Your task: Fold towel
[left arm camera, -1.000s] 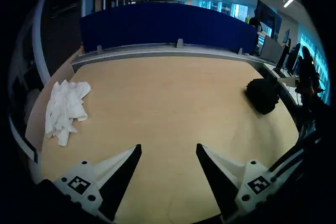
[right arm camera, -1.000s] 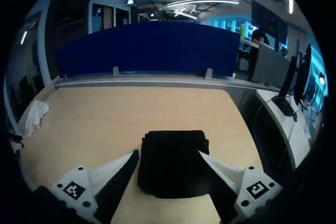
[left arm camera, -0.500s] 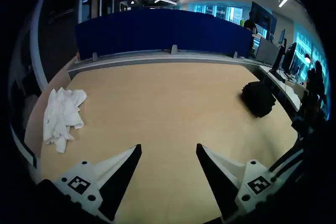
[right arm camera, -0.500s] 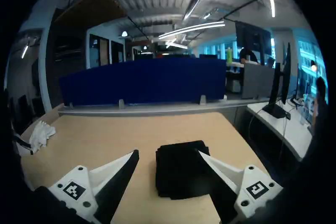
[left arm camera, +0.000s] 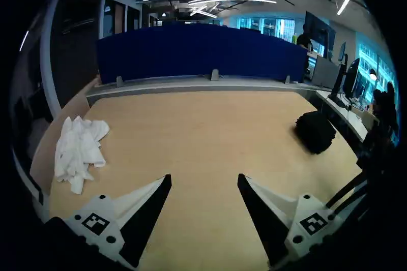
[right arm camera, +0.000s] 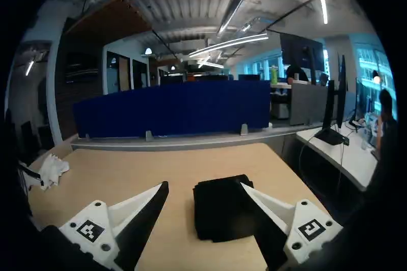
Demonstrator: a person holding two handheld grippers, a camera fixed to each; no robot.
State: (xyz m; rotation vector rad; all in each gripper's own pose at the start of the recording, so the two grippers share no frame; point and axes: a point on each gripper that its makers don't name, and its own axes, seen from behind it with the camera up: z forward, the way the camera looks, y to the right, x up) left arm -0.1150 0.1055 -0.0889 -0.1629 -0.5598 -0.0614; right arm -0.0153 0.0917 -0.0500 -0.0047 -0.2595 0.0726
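Left gripper view: left tongs (left arm camera: 203, 175) wide open, empty; right tongs (right arm camera: 203, 183) likewise.

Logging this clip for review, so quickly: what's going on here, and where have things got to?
A person holds a two-finger gripper in each hand above a light wooden table. The left gripper and the right gripper are both open and hold nothing. A folded black towel lies on the table just ahead of the right gripper. A crumpled white towel lies unfolded near the table's left edge, with neither gripper touching it.
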